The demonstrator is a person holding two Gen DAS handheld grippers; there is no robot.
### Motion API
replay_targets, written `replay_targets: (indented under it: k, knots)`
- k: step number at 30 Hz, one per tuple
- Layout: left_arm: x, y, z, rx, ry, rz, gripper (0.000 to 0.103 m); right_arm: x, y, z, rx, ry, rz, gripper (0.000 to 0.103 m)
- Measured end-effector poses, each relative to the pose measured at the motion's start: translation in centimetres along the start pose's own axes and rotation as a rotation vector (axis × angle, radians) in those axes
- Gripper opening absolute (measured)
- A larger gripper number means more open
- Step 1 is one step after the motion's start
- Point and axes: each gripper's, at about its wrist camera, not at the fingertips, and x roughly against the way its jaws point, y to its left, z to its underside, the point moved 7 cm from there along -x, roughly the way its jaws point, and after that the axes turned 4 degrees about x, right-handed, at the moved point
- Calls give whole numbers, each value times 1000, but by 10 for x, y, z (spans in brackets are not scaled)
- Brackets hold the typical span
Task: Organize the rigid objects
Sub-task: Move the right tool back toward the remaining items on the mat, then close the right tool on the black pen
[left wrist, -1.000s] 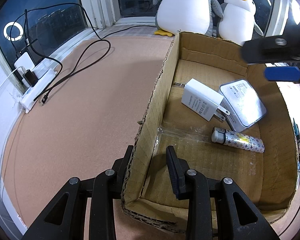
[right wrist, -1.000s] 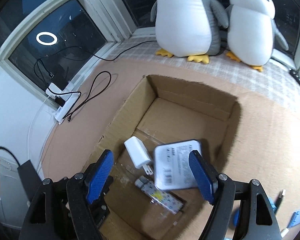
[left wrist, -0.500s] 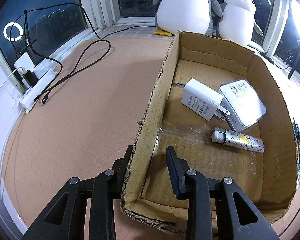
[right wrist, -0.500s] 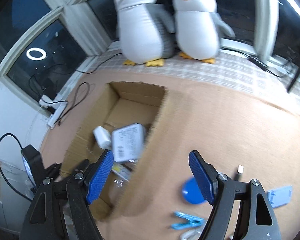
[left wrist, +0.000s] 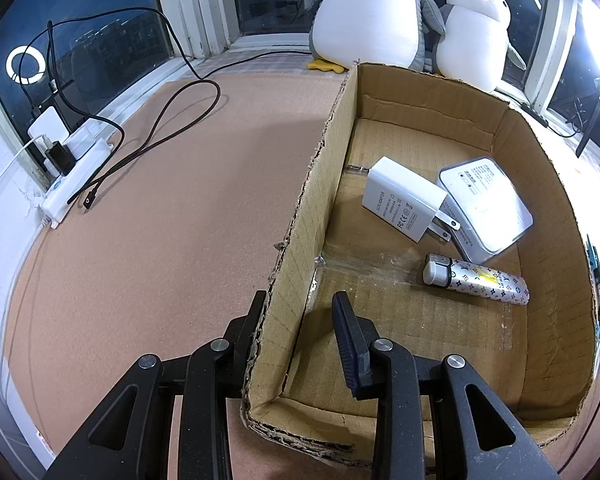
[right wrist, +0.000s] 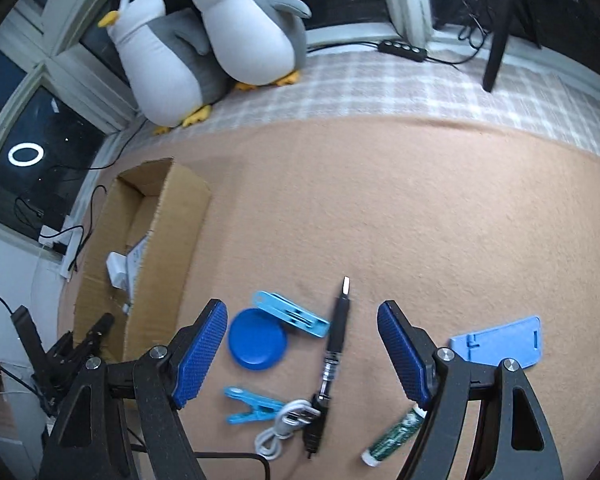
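A cardboard box [left wrist: 320, 184] holds a white charger [left wrist: 400, 198], a white flat device [left wrist: 486, 202] and a patterned tube [left wrist: 476, 278]. My left gripper [left wrist: 300, 316] straddles the box's left wall near its front corner; one finger is outside, one inside, with a gap on the inside. My right gripper [right wrist: 302, 340] is open and empty above loose items on the tan mat: a blue round lid [right wrist: 257, 344], a light blue clip [right wrist: 290, 314], a black screwdriver [right wrist: 336, 340], a blue clothespin [right wrist: 252, 404], a white cable [right wrist: 288, 420], a green tube [right wrist: 394, 434] and a blue stand [right wrist: 500, 342]. The box [right wrist: 156, 248] lies to its left.
Two plush penguins [right wrist: 204, 40] sit on the checked sill at the back. A white power strip [left wrist: 72, 172] with black cables [left wrist: 160, 136] lies at the mat's left edge. A black tripod leg [right wrist: 496, 40] stands at the back right.
My right gripper has swung from above the box to the right, over the loose items on the mat. My left gripper and the box have not moved.
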Motion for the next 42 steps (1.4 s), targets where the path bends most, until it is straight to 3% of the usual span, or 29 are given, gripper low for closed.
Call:
replay_targets:
  k: [2, 7, 18, 25, 32, 36, 42]
  knots:
    - [0, 0, 0, 1, 0, -1, 34, -2, -4, 6, 3, 12, 6, 71]
    - [0, 0, 0, 0, 0, -1, 34, -10, -10, 24, 32, 53, 55, 46]
    - [0, 0, 0, 0, -2, 1, 34, -35, -2, 46, 70, 143, 134, 27]
    - [0, 0, 0, 0, -3, 2, 34, -40, 4, 51, 193, 170, 252, 11]
    - [0, 1, 0, 3, -4, 4, 34, -33, -16, 49, 195, 160, 273, 10]
    - [0, 1, -1, 3, -3, 3, 34, -24, -33, 43, 82, 128, 194, 10]
    - [0, 1, 0, 3, -4, 2, 34, -4, -40, 41, 14, 72, 126, 10]
